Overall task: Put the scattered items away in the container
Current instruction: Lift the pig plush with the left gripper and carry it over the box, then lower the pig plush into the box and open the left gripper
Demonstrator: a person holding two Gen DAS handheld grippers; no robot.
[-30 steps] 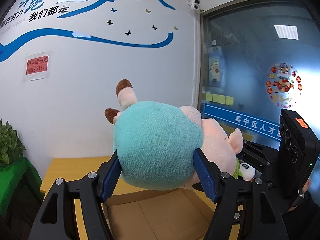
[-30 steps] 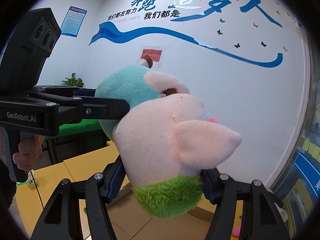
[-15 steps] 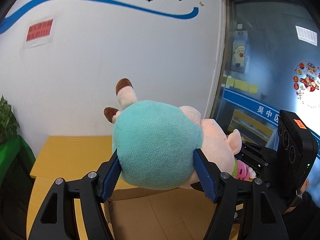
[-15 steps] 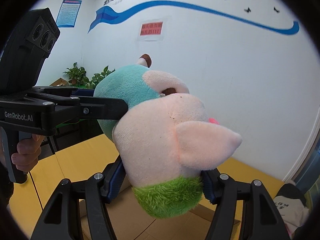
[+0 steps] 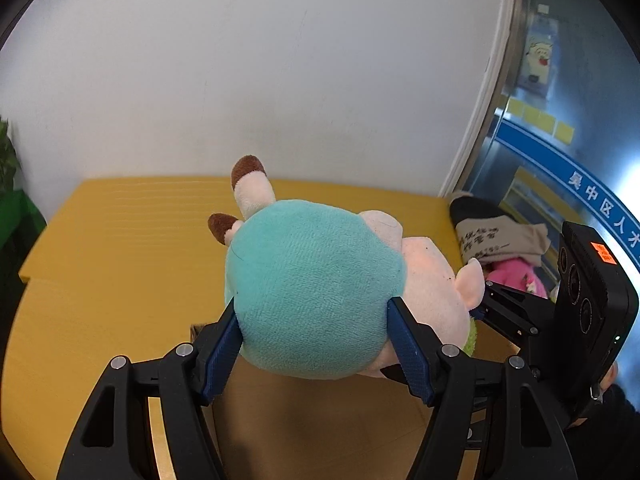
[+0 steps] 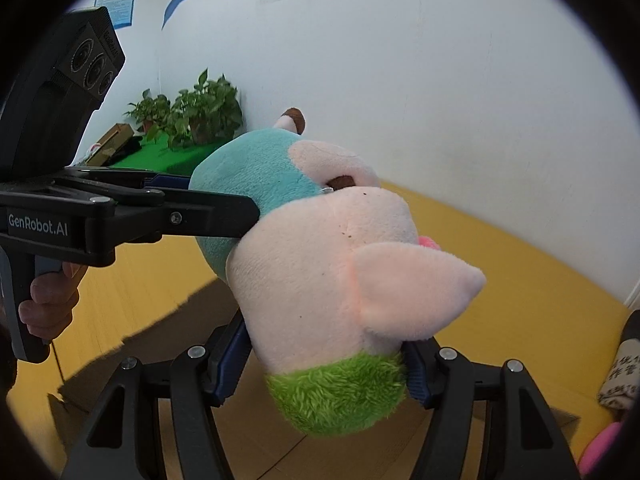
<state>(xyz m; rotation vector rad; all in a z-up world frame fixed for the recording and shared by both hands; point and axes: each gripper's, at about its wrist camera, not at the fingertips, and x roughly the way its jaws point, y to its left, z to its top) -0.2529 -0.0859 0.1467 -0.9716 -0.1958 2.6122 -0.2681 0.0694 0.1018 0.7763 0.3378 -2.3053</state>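
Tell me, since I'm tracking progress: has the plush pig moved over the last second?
Yes. The plush pig has come down: the wall lettering left view and the yellow table now fills the background.

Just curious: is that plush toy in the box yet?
Not yet. Both grippers, left and right, hold the plush above the open box.

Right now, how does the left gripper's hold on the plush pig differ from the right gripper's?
The left gripper clamps the plush pig on its teal body; the right gripper clamps the pink head, by the green tuft. The left reaches in across the right's view from the side. Both are shut on the pig, above the cardboard box.
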